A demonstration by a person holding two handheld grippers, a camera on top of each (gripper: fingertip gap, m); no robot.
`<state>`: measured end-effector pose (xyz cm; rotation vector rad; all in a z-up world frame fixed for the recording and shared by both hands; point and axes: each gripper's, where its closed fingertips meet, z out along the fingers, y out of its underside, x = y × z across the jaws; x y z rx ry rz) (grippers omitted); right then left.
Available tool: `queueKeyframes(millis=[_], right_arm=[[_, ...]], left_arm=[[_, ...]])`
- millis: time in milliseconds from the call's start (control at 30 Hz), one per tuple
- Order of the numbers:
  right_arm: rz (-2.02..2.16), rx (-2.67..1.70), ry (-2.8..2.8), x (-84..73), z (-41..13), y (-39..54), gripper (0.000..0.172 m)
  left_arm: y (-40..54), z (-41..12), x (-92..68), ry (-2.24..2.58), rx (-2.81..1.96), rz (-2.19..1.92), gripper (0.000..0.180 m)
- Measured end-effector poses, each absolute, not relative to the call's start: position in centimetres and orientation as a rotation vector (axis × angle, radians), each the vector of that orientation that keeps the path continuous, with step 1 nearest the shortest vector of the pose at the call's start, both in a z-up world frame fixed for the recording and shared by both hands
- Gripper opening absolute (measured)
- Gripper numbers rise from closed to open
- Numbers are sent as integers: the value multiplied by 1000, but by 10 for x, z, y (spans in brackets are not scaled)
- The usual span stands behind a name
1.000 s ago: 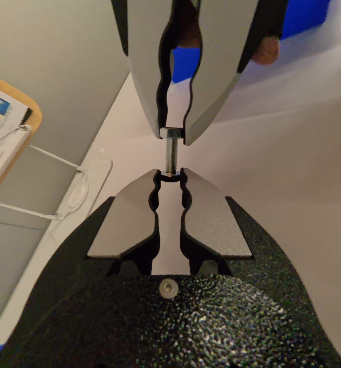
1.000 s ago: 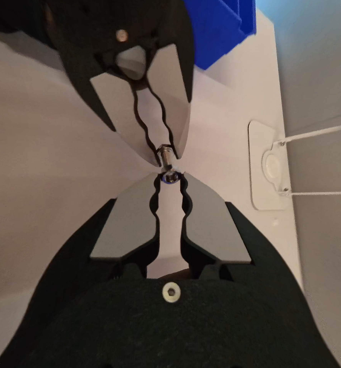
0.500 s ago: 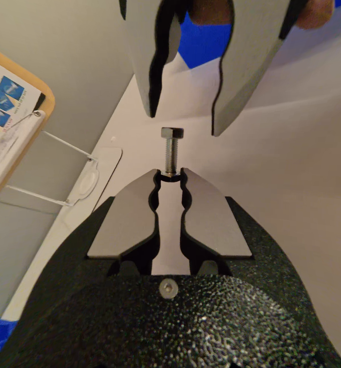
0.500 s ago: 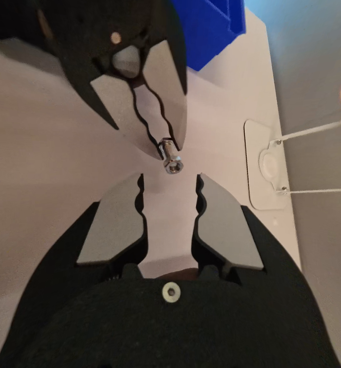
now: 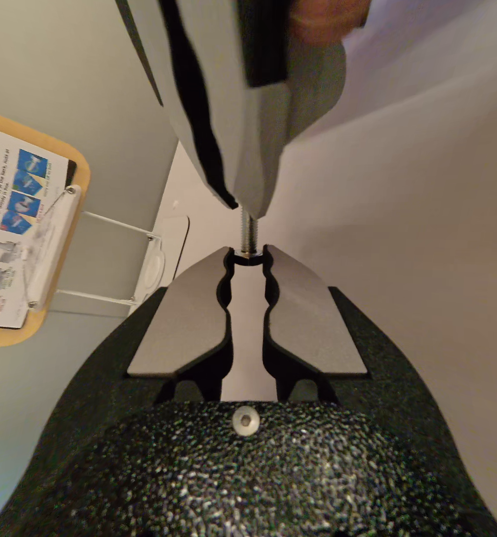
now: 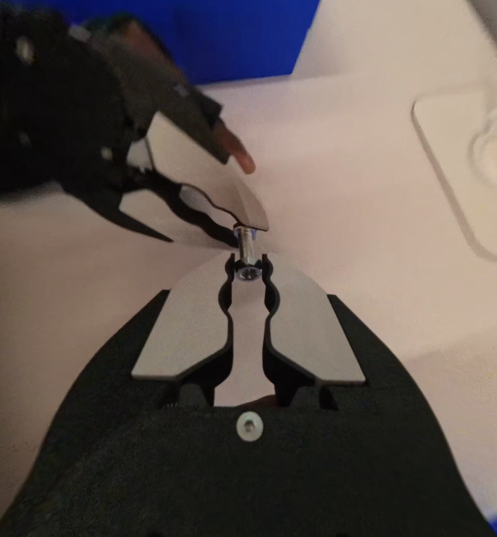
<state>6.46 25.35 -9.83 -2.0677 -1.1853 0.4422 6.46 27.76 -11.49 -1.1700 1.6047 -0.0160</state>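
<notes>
Now, left gripper: jaws narrowly parted and clamped on a nut at the very tips, pads pressed on its two sides.
Bolt: silver and threaded, its shank ran from that nut straight up to the other tool; it hung in the air above the white table, between the two sets of tips.
Right gripper: closed to a small gap on the bolt's hex head, fingertips snug on either side of it.
Meeting point: the two tools faced each other tip to tip, with only the short shank between them.
Hand: a fingertip showed along the left tool's side in the right wrist view, quite blurred.
Left of the table: a clear stand by the grey wall carried a wooden-edged board with a printed sheet.
Far end: a blue bin sat at the back of the table.
</notes>
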Motion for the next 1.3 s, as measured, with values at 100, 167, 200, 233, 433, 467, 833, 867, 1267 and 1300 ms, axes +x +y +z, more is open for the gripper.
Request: queueKeyframes(millis=[100,167,200,233,433,467,833,867,1267,1300], right_arm=[[559,-2052,-1151,64,-94,254,24],[428,-1894,-1268,67,-84,255,39],[322,-1792,-1342,69,-79,255,42],[229,-1703,-1418,71,-77,252,46],[83,-1589,-1581,70,-86,244,42],[75,-1594,-1585,69,-88,244,38],[701,-2166,-969,62,-94,255,25],[671,-2126,-1028,63,-91,254,37],[113,-1763,-1475,63,-94,249,18],[170,-1846,-1406,64,-95,251,18]], left_arm=[[280,-117,63,1604,-1207,-23,18],[278,-118,63,1594,-1253,-102,18],[276,-118,63,1589,-1280,-165,18],[274,-118,63,1581,-1300,-224,18],[266,-115,66,1574,-1333,-412,18],[265,-115,66,1579,-1327,-413,18],[286,-111,56,1569,-1237,-34,18],[285,-111,56,1558,-1265,-72,18],[265,-117,63,1620,-1301,-338,18],[268,-116,62,1618,-1277,-273,18]])
